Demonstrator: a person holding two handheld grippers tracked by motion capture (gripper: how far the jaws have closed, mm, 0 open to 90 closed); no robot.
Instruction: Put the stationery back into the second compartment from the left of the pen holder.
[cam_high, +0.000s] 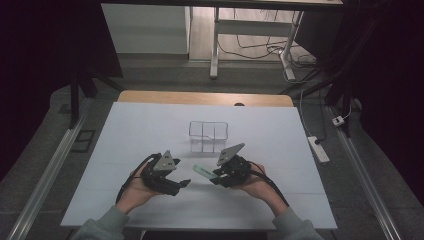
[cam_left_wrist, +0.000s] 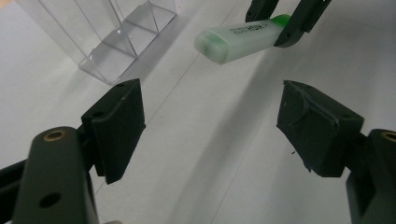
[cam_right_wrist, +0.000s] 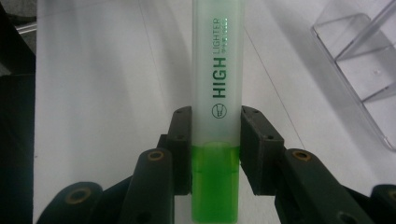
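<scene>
High view: the right gripper (cam_high: 216, 175) carries a highlighter (cam_high: 202, 171) over the table (cam_high: 280, 200), nearer its front edge than the clear organiser (cam_high: 208, 136) mid-table.

Left gripper view: the left gripper (cam_left_wrist: 210, 126) gapes empty, the highlighter's pale cap pointing toward it (probably off the surface).

Right gripper view: jaws clenched where the frosted cap meets the green barrel. Best to hold it level and bring the left pads squarely onto the cap.

R gripper (cam_high: 216, 176) — highlighter (cam_high: 202, 171) clamped
</scene>
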